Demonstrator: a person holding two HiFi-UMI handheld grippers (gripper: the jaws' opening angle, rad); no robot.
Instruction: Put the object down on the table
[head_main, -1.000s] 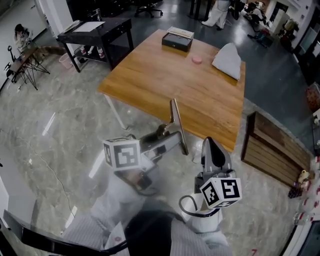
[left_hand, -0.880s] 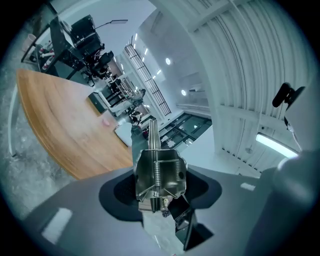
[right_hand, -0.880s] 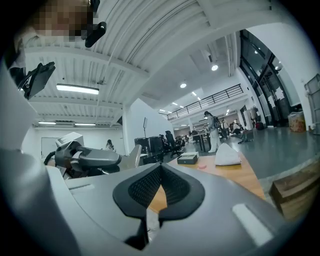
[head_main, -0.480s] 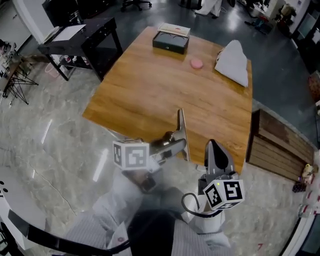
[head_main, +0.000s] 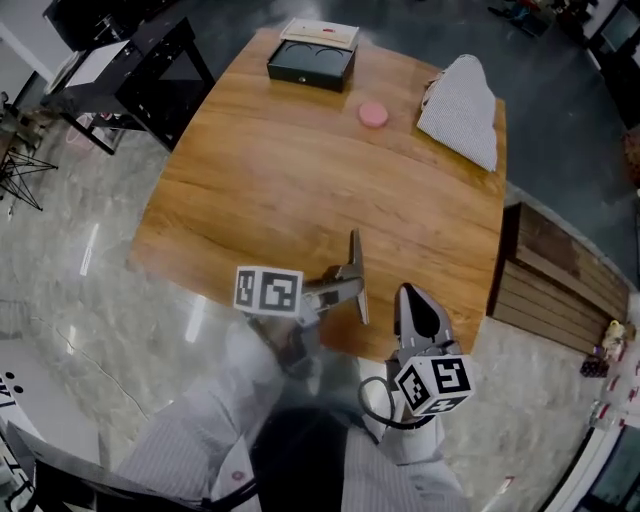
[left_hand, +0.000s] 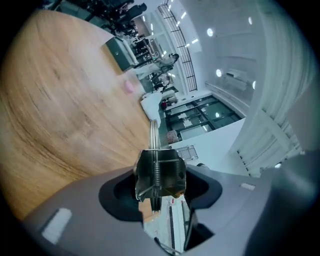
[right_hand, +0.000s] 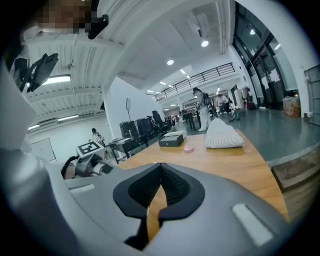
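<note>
Head view: tool (head_main: 354, 272) above table (head_main: 300, 170) edge

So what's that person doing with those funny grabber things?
A person holds a gripper in each hand. The left gripper pinches a thin metal spring clip over the near edge of the wooden table, not yet put down. The right gripper is shut, holding nothing.

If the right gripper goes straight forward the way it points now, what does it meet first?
Mostly bare wooden table lies ahead of the right gripper; the first thing near its line seems the pink disc, though height is unclear.
</note>
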